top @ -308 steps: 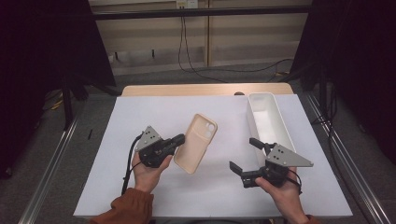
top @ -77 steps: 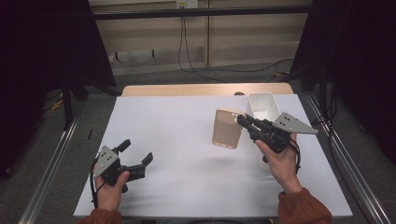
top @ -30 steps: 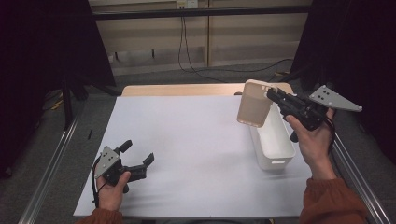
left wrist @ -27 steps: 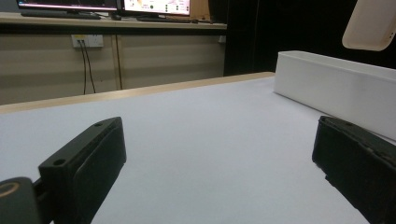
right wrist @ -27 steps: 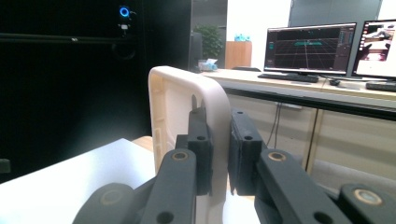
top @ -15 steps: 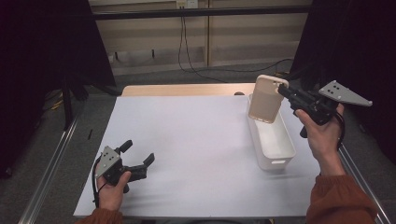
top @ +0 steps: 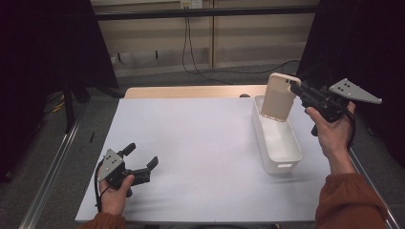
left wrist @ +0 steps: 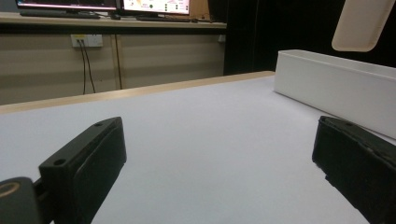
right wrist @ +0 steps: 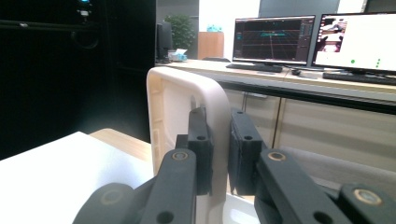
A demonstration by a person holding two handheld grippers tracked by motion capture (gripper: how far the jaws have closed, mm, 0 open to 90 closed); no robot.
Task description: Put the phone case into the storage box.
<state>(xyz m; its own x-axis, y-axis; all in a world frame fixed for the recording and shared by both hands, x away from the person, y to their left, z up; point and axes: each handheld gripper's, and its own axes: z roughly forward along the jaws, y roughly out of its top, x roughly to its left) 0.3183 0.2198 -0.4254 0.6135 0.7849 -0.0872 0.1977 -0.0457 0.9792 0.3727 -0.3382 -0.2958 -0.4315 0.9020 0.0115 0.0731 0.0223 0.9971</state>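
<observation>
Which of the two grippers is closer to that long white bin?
The right. The right gripper holds a beige phone case upright over the white bin's far end; the left gripper rests open across the table, far left.

Table evenly lit — surroundings dark, close-ups soft.

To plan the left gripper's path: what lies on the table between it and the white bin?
Nothing: in the high view only bare white table surface lies between the left gripper and the white bin.

phone case (top: 279, 97) above tray (top: 282, 148) (far end), table's (top: 200, 143) right
</observation>
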